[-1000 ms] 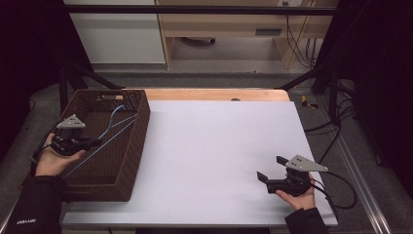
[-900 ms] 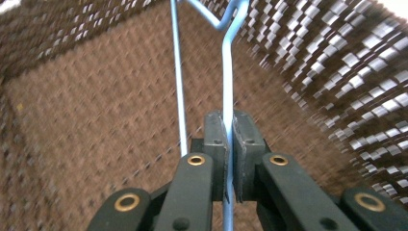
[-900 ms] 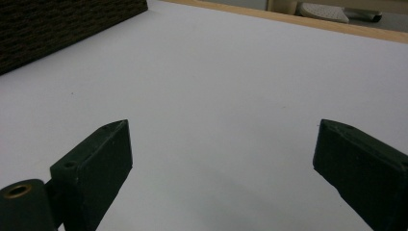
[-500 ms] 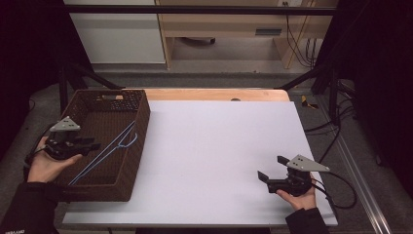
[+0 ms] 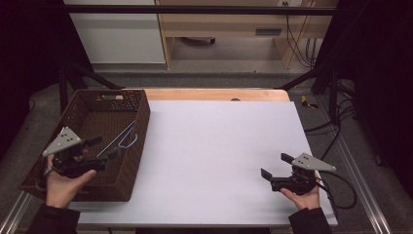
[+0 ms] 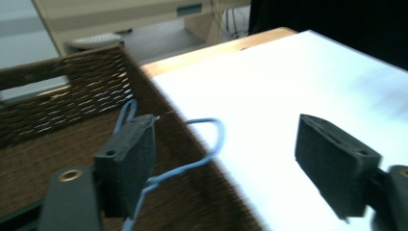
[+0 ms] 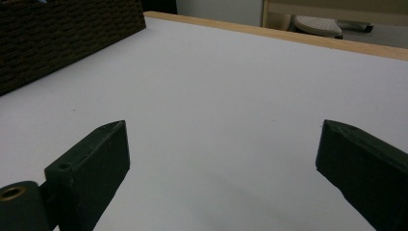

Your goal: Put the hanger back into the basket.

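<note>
— What has moved since a second ago?

— From above: my left gripper (image 5: 100, 148) has drawn back toward the basket's (image 5: 139, 146) near edge, jaws wide, empty; the blue hanger (image 5: 119, 140) lies inside along the right wall; my right gripper (image 5: 276, 171) rests near the desk's (image 5: 214, 141) near-right corner, jaws wide.

— And along your left jaws?

— The hanger (image 6: 202, 144) looks thin, light, springy, likely slippery; I'd pinch the straight run; its lower length is hidden behind my jaw.

— Along the right?

— Bare desk (image 7: 226, 91); the basket (image 7: 62, 33) is cut off.

Bright, evenly lit white table (image 5: 219, 146), dark surroundings; left gripper view motion-blurred
</note>
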Demonstrator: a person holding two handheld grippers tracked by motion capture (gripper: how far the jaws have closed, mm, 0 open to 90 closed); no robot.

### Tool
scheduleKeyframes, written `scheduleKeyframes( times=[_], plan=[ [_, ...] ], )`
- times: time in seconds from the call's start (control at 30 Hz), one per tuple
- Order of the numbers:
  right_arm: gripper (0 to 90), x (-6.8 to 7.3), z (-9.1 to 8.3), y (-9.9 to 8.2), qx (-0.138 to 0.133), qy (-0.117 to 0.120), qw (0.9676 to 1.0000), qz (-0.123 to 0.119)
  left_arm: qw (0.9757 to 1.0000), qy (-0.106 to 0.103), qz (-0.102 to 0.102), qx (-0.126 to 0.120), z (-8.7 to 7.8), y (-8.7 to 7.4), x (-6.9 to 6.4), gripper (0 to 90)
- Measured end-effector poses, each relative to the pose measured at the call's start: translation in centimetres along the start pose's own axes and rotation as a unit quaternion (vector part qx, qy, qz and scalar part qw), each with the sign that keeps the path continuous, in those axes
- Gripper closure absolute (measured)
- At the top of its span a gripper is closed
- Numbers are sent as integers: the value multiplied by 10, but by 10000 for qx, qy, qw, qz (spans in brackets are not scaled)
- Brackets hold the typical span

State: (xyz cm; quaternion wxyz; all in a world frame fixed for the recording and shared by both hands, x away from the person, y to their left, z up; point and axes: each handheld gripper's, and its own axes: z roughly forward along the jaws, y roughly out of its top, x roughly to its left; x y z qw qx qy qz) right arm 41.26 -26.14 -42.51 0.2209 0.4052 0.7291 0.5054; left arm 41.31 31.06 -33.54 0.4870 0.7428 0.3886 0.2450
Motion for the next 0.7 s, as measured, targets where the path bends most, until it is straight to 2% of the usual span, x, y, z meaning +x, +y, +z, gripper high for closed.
scheduleKeyframes(
  times=[0.17,0.3,0.4,0.53,0.6,0.7],
  plan=[
    [46,-2,-3,2,-55,12,10000,14,9999,-56,54,-100,10,-8,-31,108],
    [39,-3,-5,2,-59,-2,10000,29,9997,-104,93,-180,18,-12,-51,77],
    [38,-2,-5,2,-89,13,9999,102,9994,-250,69,-246,23,-17,-65,74],
    [36,-2,-6,1,-80,18,9999,108,9994,-294,141,-138,31,-24,-76,76],
    [36,-3,-6,1,-82,16,9999,97,9991,-394,127,-88,36,-29,-79,81],
    [35,-3,-8,0,-80,14,9999,79,9990,-436,138,20,42,-36,-80,80]
  ],
)
